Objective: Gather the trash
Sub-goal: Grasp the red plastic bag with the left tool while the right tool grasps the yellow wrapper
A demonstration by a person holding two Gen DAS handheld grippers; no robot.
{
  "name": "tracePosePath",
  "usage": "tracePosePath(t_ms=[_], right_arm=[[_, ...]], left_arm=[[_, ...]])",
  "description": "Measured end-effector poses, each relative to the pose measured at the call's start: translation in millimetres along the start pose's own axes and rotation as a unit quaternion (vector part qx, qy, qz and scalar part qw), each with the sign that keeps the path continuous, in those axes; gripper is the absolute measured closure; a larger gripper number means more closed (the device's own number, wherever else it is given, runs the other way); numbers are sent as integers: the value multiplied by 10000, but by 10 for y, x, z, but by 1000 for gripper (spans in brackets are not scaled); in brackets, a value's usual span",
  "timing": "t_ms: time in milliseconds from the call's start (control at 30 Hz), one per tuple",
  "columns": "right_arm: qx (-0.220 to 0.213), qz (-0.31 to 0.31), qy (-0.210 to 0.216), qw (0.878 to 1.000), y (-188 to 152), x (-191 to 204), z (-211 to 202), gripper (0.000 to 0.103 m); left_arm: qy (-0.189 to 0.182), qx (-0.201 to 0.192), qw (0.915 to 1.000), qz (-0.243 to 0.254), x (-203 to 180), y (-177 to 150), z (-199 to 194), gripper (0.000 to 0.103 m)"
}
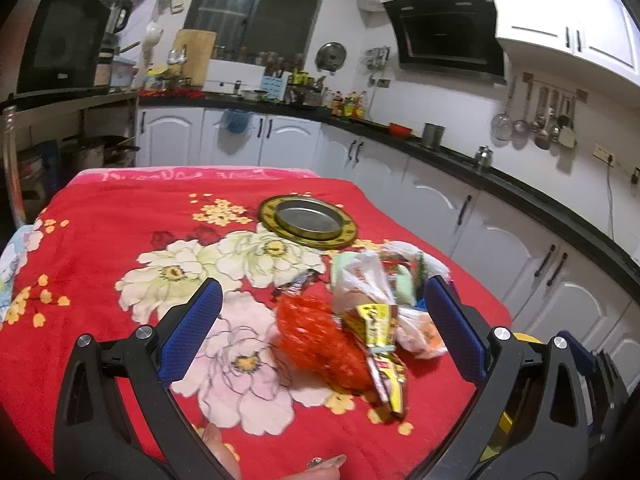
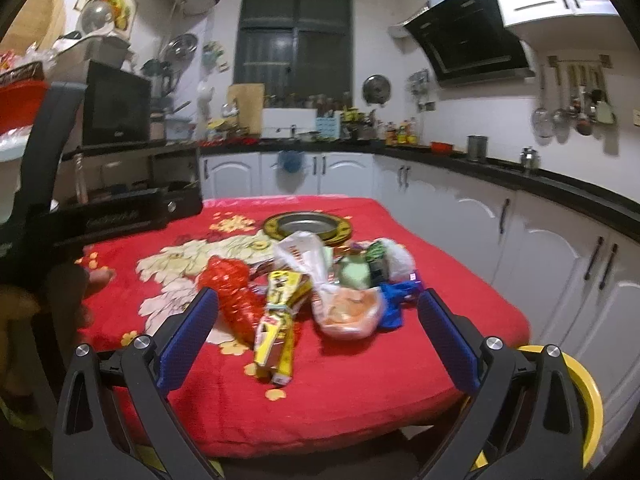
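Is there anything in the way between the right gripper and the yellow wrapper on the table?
Nothing visible does. The right gripper is open above the table's near edge, and the yellow wrapper lies at the front of the trash pile, nearest it, on the red floral cloth.

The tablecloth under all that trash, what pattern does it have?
The tablecloth is bright red with large white and pale pink flowers and small yellow blossoms, clearest in the left wrist view.

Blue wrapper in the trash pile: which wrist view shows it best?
The right wrist view: the blue wrapper lies in the open beside the orange bag. In the left wrist view only a sliver peeks past the gripper finger.
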State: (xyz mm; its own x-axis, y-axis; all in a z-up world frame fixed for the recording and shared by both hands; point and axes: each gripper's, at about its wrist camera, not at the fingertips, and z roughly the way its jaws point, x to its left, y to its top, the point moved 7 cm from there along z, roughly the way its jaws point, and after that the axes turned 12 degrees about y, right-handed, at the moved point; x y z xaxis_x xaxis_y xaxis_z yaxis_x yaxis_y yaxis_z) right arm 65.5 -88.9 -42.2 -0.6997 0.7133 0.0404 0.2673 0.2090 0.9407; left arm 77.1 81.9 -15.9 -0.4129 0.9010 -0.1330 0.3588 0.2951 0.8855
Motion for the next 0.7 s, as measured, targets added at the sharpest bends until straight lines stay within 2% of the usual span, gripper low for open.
tracePosePath(t_ms=[233, 467, 533, 567, 700], right_arm=[[411, -44, 291, 9987, -102, 93, 351, 6], [774, -110, 499, 9957, -229, 141, 721, 7], [889, -58, 587, 9943, -272, 135, 816, 10], [943, -46, 605, 9937, -287, 122, 857, 15], [1241, 48, 704, 9898, -402, 64, 1029, 26]], left_arm=[[212, 364, 9991, -44, 264, 37, 265, 10], [-60, 709, 9974, 61, 285, -35, 481, 10], [-352, 820, 9960, 40, 242, -75, 527, 10], [-376, 873, 9955, 28, 226, -95, 556, 10], [-533, 1169, 9917, 27, 167, -202, 699, 10]])
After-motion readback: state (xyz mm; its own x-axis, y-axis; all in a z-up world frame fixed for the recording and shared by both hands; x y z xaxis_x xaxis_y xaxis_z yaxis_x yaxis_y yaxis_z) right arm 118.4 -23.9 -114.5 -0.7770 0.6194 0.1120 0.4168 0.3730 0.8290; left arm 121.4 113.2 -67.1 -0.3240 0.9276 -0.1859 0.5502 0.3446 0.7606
